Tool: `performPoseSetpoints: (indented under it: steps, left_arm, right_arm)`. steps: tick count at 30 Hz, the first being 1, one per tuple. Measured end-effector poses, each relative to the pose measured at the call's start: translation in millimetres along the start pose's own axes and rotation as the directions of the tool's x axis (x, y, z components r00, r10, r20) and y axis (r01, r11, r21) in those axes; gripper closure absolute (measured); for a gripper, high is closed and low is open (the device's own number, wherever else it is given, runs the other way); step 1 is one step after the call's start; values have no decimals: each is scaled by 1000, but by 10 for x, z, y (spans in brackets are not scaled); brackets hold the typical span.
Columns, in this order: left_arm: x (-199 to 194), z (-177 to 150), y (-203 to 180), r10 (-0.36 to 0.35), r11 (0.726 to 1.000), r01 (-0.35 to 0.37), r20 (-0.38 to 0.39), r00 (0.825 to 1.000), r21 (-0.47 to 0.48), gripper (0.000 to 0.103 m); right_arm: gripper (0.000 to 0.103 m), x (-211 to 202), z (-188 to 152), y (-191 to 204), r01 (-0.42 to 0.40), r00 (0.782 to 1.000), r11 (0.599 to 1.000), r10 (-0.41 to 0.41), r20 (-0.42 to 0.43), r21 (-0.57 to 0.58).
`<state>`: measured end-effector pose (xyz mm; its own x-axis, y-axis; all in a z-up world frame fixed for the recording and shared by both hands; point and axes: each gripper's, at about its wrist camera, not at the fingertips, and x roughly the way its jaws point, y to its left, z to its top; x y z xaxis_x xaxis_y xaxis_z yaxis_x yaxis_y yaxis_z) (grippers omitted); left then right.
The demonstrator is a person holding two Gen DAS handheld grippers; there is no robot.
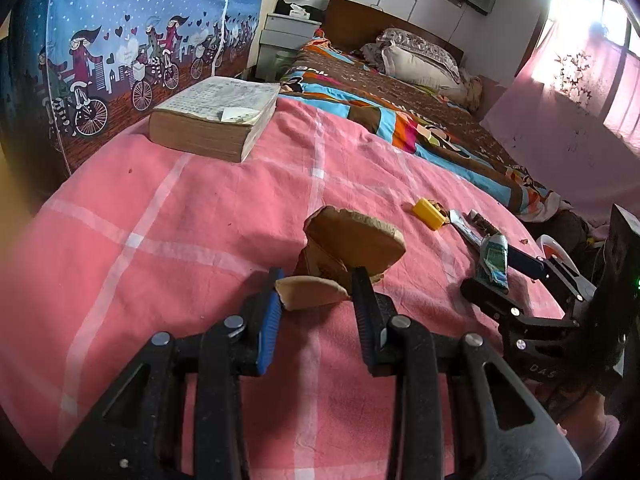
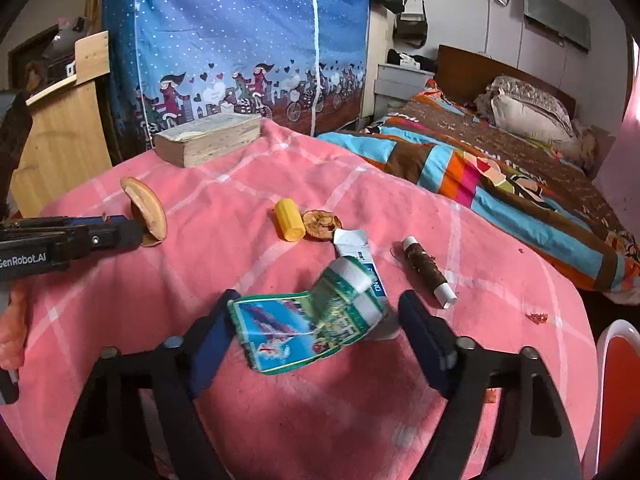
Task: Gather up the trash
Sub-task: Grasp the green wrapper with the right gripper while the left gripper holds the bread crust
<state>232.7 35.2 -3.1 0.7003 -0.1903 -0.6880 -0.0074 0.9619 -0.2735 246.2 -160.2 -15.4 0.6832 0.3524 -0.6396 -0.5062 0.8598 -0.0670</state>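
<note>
On a table covered with a pink checked cloth (image 1: pixel 160 220), my left gripper (image 1: pixel 316 280) is shut on a tan curved peel (image 1: pixel 352 240). The right wrist view shows the same peel (image 2: pixel 146 210) standing up from the left gripper (image 2: pixel 132 232). My right gripper (image 2: pixel 320 304) straddles a crumpled green, white and blue tube (image 2: pixel 312 320). One pad touches the tube's edge and a thin gap shows at the other pad. Further back lie a yellow cap (image 2: pixel 289 220), a brown dried fruit slice (image 2: pixel 322 222) and a brown roll with white ends (image 2: pixel 428 272).
A thick old book (image 2: pixel 208 140) lies at the far edge of the cloth. Behind it stands a blue printed fabric wardrobe (image 2: pixel 240 40). A bed with a striped quilt (image 2: pixel 500 176) runs along the right. Red crumbs (image 2: pixel 536 317) and a red-and-white chair (image 2: pixel 616 380) are at near right.
</note>
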Motion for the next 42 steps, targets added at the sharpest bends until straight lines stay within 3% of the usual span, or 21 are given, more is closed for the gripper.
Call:
performPoseSetpoints:
  steps: [18,30,33,42]
  left_arm:
    - [-38,-13,-6,7,1000,-7,24,1000,4,64]
    - [-312,-50,-26,-33,999,30,171,985,21,64]
    - [-340,-59,-54,-20,1000,16,185,982,27,64]
    - [-471,-88,-197,6,997,-25,249,968,72,64]
  right_arm:
    - [41,-196,-20,-58,24,994,999,-28,105,42]
    - [51,-219,-38,-19,28,993,999,-31,118,30]
    - [57,-214,-38,-18,24,993,999,-27,116,30]
    - [58,-407,-77,-81,22,979,997,-36,201,74]
